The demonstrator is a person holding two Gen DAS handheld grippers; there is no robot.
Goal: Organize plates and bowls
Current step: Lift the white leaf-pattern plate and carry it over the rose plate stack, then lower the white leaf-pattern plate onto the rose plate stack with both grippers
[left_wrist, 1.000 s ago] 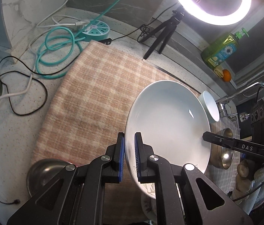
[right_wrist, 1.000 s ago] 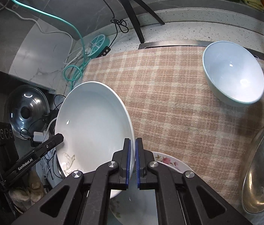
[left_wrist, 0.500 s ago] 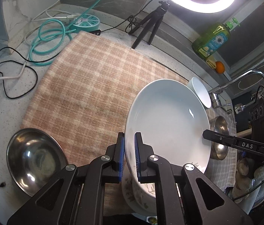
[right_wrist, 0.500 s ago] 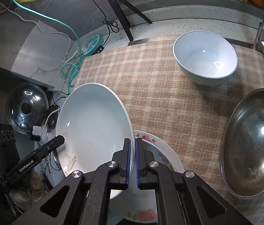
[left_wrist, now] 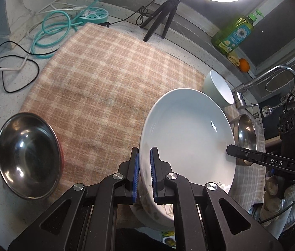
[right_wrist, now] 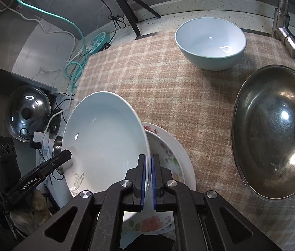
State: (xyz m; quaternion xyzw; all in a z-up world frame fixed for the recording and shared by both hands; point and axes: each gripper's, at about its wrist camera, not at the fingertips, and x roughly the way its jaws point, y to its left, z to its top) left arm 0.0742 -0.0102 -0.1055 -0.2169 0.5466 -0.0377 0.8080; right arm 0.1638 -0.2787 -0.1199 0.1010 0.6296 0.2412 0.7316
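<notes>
Both grippers carry one plain white plate (left_wrist: 189,138), held tilted above the checked cloth (left_wrist: 105,73). My left gripper (left_wrist: 144,167) is shut on its left rim. My right gripper (right_wrist: 149,177) is shut on the opposite rim of the same white plate (right_wrist: 105,138). One of the right gripper's fingers (left_wrist: 243,154) shows across the plate in the left wrist view. Just below the held plate lies a floral plate (right_wrist: 174,159) with another patterned dish (left_wrist: 158,211) near the cloth's front edge. Whether the white plate touches them is hidden.
A steel bowl (left_wrist: 28,156) sits at the cloth's left edge and a bigger steel bowl (right_wrist: 273,131) at the right. A pale blue bowl (right_wrist: 210,41) stands at the back near the faucet (right_wrist: 283,31). Tripod (left_wrist: 164,16), cables (left_wrist: 53,27) and soap bottle (left_wrist: 233,35) line the back.
Both grippers have drawn back toward the cloth's near edge with the white plate. It now hangs over the floral plate. Both steel bowls have come further into view.
</notes>
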